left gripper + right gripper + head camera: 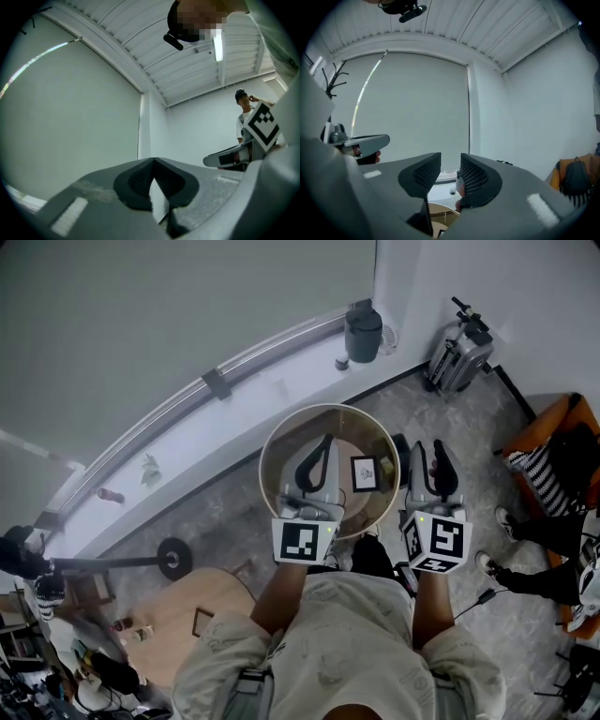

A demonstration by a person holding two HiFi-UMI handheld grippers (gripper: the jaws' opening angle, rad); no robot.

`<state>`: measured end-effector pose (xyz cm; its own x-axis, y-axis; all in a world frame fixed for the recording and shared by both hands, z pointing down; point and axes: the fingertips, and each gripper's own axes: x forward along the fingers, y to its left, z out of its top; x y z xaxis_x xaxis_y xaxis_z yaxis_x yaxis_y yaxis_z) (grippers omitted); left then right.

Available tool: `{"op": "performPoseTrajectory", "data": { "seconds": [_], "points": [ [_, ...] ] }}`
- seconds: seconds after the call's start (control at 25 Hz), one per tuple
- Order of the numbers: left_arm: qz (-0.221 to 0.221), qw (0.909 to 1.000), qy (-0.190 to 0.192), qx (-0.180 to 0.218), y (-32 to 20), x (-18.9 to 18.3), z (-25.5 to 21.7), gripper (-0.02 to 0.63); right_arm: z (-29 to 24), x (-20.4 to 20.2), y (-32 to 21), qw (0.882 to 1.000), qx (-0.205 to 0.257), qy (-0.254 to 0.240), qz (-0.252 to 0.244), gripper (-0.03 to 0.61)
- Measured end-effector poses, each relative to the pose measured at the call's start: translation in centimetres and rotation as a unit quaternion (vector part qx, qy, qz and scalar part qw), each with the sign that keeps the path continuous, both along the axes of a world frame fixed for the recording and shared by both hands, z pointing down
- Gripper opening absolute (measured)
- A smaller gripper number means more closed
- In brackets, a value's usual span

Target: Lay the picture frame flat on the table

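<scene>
A small dark picture frame (365, 472) with a white mat is on the round wooden table (281, 451), right of its middle; I cannot tell whether it stands or lies flat. Both grippers are held high above the table and touch nothing. My left gripper (325, 441) hangs over the table's middle, left of the frame. Its pads (140, 177) meet at the tips with nothing between them. My right gripper (429, 448) is past the table's right rim. A narrow gap separates its pads (423, 173), which hold nothing. In the right gripper view, the table rim (440, 207) shows low between the jaws.
A grey bin (363, 331) stands on the white window ledge (234, 399). A grey case (459, 354) leans at the back right. Someone's legs (525, 521) stretch from an orange chair (562, 427). A second wooden table (178, 610) and a round-based stand (173, 557) are at the lower left.
</scene>
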<state>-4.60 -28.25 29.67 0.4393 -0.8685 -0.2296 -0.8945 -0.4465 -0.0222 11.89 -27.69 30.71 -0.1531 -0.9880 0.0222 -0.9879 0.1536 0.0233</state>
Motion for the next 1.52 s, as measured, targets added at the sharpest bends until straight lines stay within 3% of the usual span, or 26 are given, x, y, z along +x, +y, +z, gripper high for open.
{"op": "performPoseTrajectory", "data": {
  "seconds": [0.28, 0.44, 0.72, 1.52],
  "points": [
    [-0.002, 1.0, 0.004, 0.001, -0.2, -0.9, -0.5, 0.003, -2.3, -0.4, 0.3, 1.0, 0.025, -0.002, 0.0, 0.133],
    [0.0, 1.0, 0.002, 0.007, -0.3, -1.0, -1.1, 0.003, -3.3, -0.5, 0.4, 0.998, 0.03, -0.044, -0.016, 0.133],
    [0.004, 0.9999, -0.003, 0.015, -0.5, -0.9, -2.1, 0.003, -5.0, -0.1, 0.4, 0.997, 0.066, -0.041, -0.003, 0.103],
    [0.017, 0.9998, 0.004, 0.013, -1.3, -0.3, -1.8, 0.003, -4.9, -0.3, 0.1, 0.998, 0.067, -0.02, 0.004, 0.052]
  ]
}}
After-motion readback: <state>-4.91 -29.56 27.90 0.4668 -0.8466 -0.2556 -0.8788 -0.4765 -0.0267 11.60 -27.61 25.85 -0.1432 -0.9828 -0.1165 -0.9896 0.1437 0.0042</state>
